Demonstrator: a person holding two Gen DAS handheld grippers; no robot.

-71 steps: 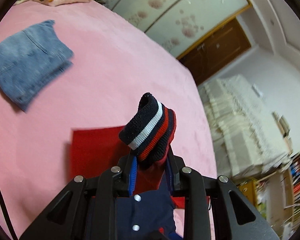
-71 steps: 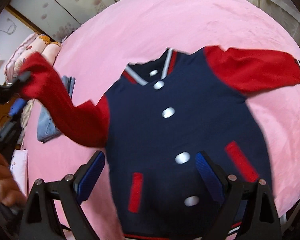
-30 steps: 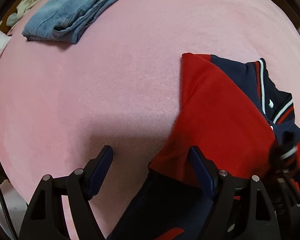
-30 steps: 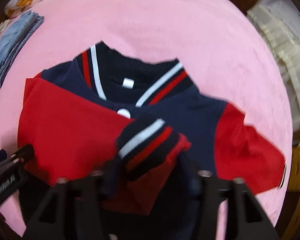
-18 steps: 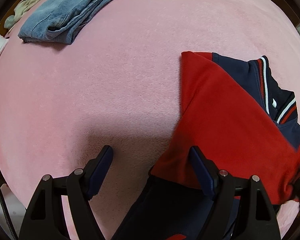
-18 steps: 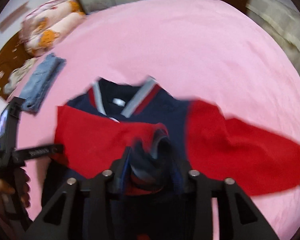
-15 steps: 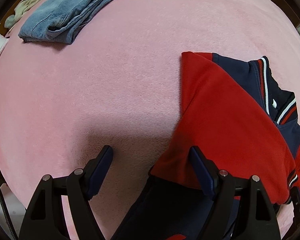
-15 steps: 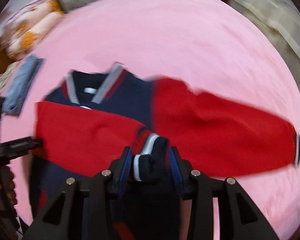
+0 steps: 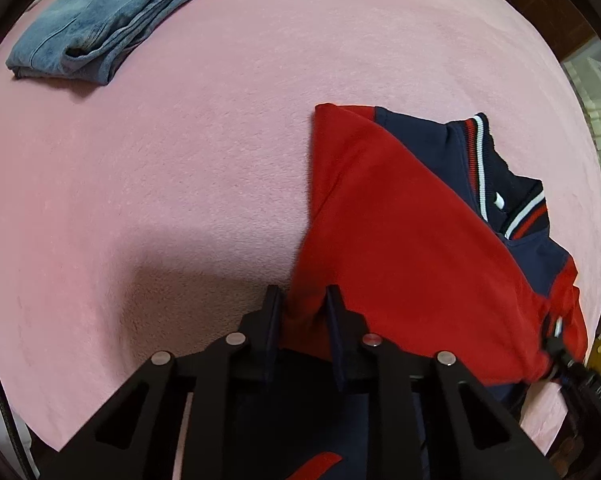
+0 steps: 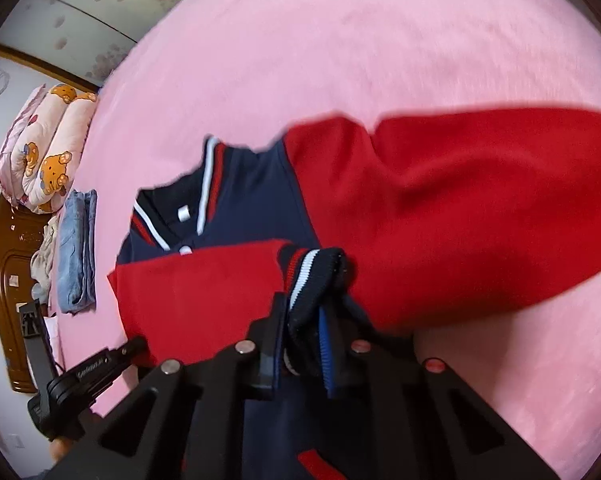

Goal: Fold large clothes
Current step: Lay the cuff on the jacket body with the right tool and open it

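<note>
Pink fleece bedspread (image 9: 180, 160) under navy varsity jacket with red sleeves (image 9: 416, 184), lying flat. Left wrist view: left gripper (image 9: 302, 304), jaws just closed, clenched on red sleeve fold at jacket's side edge; folded blue denim jeans (image 9: 112, 12) well apart, already done. Right wrist view: right gripper (image 10: 306, 312), jaws just closed, grasping striped knit cuff (image 10: 312, 272) of one sleeve, laid across jacket chest; other red sleeve (image 10: 480, 200) spread out, unfolded. Judged early: body folds left. No containers seen.
</note>
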